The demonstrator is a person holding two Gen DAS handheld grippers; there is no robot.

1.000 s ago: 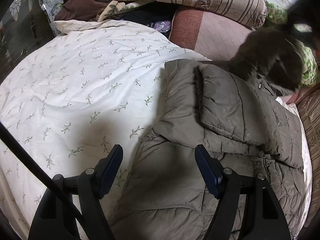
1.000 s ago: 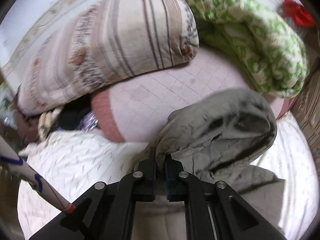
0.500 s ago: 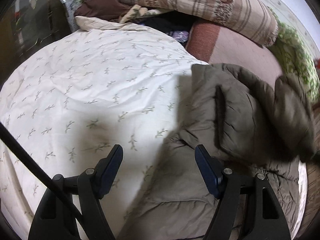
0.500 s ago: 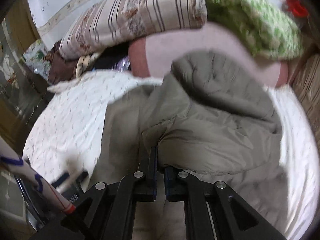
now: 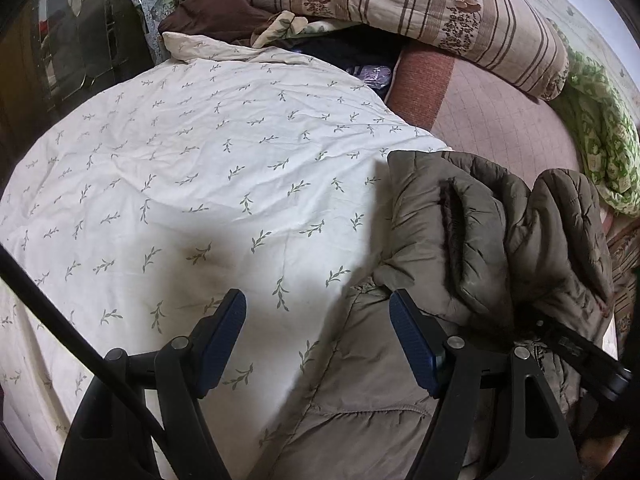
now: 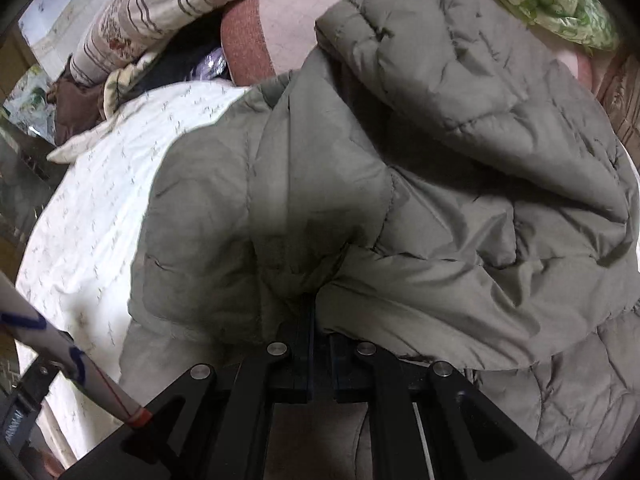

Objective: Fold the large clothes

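Puffy jacket (image 6: 400, 184), likely soft, light, slippery; best pinched at hem. Right gripper (image 6: 312, 320) clenched on jacket; left gripper (image 5: 316, 336) released.

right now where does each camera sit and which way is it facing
Left wrist: on the left gripper, jaws open, facing across the leaf-print quilt toward the striped pillow.
Right wrist: on the right gripper, jaws shut on the puffer jacket filling its view.
Shared: jacket, quilt, pillow.

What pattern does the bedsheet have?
The bedsheet is cream with small green leaf sprigs, clearest in left wrist view.
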